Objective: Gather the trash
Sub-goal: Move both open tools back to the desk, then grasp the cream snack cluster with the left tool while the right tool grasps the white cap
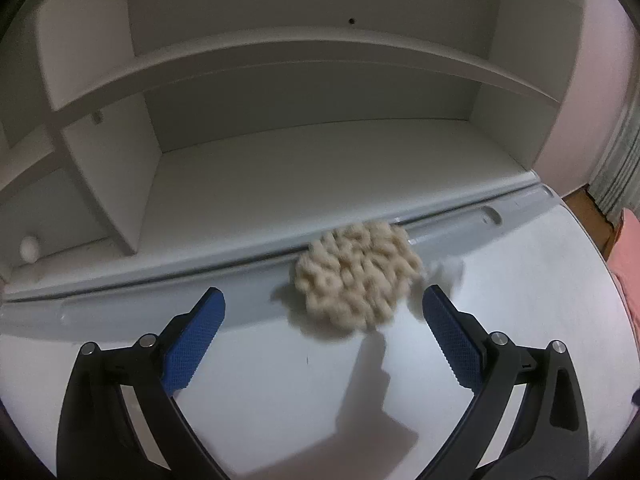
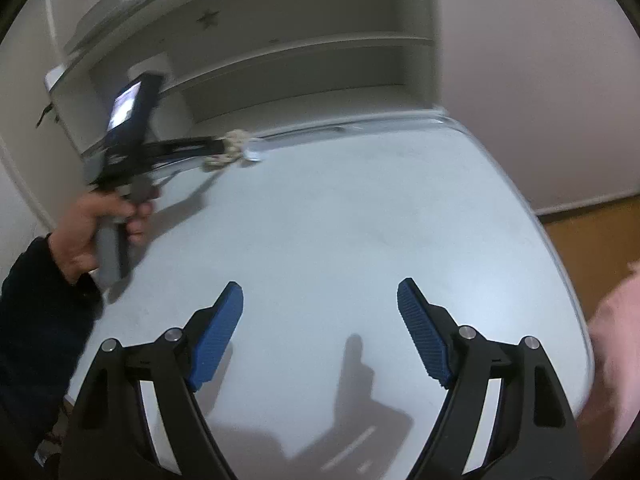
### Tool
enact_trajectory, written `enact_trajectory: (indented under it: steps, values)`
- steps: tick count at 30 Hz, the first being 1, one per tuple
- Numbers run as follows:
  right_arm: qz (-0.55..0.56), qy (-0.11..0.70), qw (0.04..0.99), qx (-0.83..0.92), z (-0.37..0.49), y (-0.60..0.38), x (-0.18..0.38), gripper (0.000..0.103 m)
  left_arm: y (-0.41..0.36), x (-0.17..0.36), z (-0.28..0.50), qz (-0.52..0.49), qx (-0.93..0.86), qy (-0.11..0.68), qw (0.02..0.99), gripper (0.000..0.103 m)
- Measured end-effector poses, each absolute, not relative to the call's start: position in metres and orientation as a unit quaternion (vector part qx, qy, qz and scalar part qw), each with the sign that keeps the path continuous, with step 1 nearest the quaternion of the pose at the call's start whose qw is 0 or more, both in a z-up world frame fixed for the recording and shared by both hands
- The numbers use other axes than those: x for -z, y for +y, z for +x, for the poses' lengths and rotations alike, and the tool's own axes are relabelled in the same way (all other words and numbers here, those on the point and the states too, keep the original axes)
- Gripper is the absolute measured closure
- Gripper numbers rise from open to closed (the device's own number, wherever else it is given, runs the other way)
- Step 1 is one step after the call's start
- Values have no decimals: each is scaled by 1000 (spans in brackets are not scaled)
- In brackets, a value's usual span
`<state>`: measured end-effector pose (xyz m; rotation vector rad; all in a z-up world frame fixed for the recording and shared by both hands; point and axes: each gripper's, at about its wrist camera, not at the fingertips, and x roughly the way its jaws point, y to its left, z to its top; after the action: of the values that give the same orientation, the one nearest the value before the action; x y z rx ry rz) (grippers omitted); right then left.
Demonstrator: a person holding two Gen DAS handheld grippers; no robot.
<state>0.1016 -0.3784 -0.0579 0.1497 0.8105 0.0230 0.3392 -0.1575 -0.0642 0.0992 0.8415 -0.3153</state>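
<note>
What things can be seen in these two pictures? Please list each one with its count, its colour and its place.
Knitted round pad: one, cream, on the desk near its back groove, ahead of the left gripper.
Crumpled white piece: one, white, blurred, just right of the pad.
Small ball: one, white, in the low left compartment of the shelf.
Desk: one, white.
Shelf unit: one, white, behind the desk.
Left gripper: one, black with blue pads, open, before the pad.
Right gripper: one, black with blue pads, open, over bare desk.
Left hand: one, holding the left gripper's handle.
</note>
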Motion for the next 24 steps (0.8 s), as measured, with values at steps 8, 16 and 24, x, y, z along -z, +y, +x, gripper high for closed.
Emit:
enact_trajectory:
  steps: [8, 16, 24]
  values:
    - [22, 417, 907, -59, 175, -328, 53, 26, -163, 69, 360, 51, 180, 416, 890, 28]
    - [16, 434, 898, -68, 266, -308, 70, 26, -149, 59, 327, 70, 199, 400, 892, 81]
    - [0, 448, 892, -56, 328, -290, 89, 34, -88, 56, 273, 29, 181, 403, 897, 81]
